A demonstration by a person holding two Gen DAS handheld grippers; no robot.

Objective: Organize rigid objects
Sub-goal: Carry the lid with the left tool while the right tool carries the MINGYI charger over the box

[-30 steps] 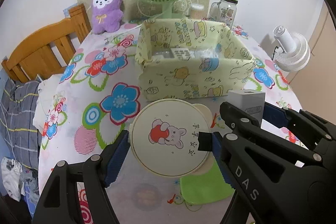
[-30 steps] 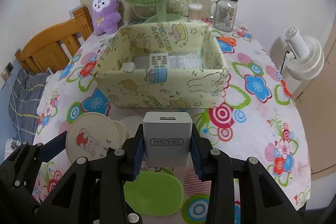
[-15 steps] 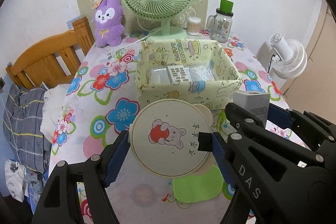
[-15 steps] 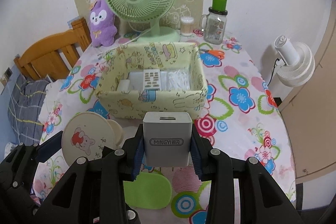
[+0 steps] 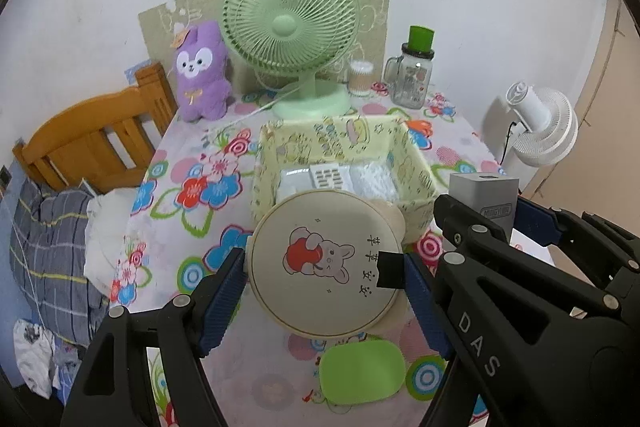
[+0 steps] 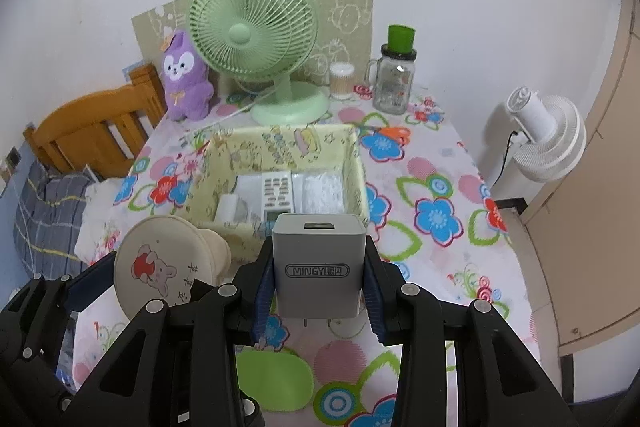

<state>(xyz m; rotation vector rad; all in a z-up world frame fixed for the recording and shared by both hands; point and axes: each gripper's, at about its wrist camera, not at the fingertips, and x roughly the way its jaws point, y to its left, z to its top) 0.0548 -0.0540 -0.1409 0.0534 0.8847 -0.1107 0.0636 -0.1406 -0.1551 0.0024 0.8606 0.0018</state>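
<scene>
My left gripper is shut on a round cream mirror with a bear picture, held in the air in front of the yellow fabric box. The mirror also shows in the right wrist view. My right gripper is shut on a grey charger block marked MINGYI, held above the table just short of the box. The charger shows at the right of the left wrist view. The box holds a white remote and clear packets.
A green lid-like pad lies on the flowered tablecloth below the grippers. A green fan, purple plush, cotton swab jar and glass mug stand behind the box. A wooden bed frame is left, a white fan right.
Both grippers have risen and drawn back with their objects; the box and table look farther away and more of the room shows. Both grips are unchanged.
</scene>
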